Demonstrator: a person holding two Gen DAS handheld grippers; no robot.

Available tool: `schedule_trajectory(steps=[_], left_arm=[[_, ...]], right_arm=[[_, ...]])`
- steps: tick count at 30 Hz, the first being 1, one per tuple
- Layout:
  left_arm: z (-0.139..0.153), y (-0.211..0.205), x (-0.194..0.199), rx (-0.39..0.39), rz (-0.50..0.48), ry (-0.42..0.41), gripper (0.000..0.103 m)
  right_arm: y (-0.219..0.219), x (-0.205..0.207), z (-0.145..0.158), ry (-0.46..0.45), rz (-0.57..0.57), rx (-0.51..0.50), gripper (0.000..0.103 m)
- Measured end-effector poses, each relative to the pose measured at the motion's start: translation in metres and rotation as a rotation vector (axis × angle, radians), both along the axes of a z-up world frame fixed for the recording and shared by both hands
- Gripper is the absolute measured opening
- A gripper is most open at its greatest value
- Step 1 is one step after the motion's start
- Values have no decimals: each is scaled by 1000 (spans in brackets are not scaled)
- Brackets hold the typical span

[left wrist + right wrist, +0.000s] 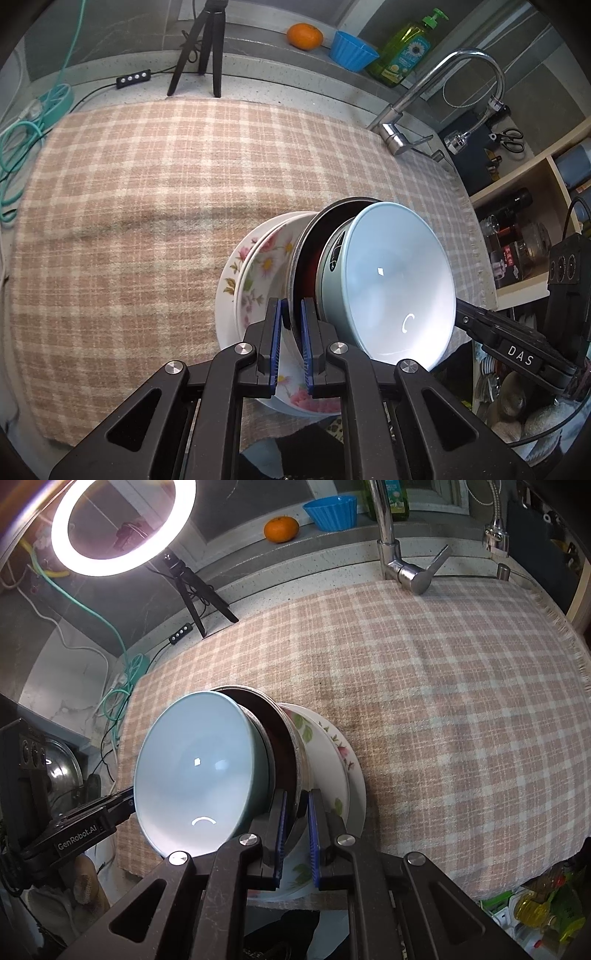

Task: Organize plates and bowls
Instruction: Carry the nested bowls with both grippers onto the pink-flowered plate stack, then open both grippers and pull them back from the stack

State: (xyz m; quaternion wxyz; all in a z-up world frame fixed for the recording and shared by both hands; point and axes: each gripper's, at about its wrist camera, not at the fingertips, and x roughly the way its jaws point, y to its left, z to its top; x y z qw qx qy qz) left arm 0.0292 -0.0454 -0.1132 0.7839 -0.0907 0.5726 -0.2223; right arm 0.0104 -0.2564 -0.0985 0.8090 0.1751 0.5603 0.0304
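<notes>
Checked beige-and-pink cloth [147,192] covers the kitchen desk, woven and slightly fuzzy, with a frayed fringe at one side. Over its near edge, the left tongs [291,321] point steeply down, their blue ribbed pads nearly together and clamped on the rim of a dark metal bowl [306,258]. The right tongs [297,812] point down just as steeply and pinch the same bowl's rim from the opposite side, jaws almost closed on it. Each tool's black bracket arms fill the bottom of its own view, and each shows at the edge of the other's view.

Nested inside the dark metal bowl sits a pale blue bowl [399,280], glossy and smooth, its inside whitish and catching a small glint of light. Both bowls are tipped on edge in these views. Right behind them lie the floral plates [255,273], white glazed ceramic with pink flowers and green leaves, at least two stacked, resting on the cloth at the desk's near edge; whether the metal bowl touches them I cannot tell.

Farther out, a chrome faucet [443,99] curves up beyond the cloth. On the stone ledge behind stand an orange [304,36], a blue fluted cup [352,50] and a green soap bottle [406,48]. A black tripod [207,48] stands on the speckled counter, and the right view shows its lit ring light [123,520].
</notes>
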Motion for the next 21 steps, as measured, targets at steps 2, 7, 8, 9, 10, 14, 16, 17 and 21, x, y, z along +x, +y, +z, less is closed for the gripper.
schedule_trajectory(steps=[2,7,8,9,10,14,16,17,21], left_arm=[[-2,0,0,1,-1,3,9],[-2,-1,0,7,-7,-1,9],[-2,-1,0,9,-7,-3,9],[-2,-1,0,11,-8,-5,9],[-2,0,0,11,-9,-6,9],[-2,-1,0,14,-12,-8,9],[-2,-1,0,12,-16,-8,9],[-1,-1,0,12,-18,-8,9],[-1,-2,-1,17,-26,-11,9]], right_arm=[[-1,1,-1,3,-1,0,10],[-2,1,-4,7,-1,0,10],[-2,1,-4,7,-1,2,10],[-2,0,-5,9,0,2,10],[-2,0,-6,11,1,1,10],[-2,0,-8,14,3,3,10],[-3,0,-8,14,0,5,10],[-3,1,-8,14,-1,7,10],[-3,1,-7,15,1,2,11]])
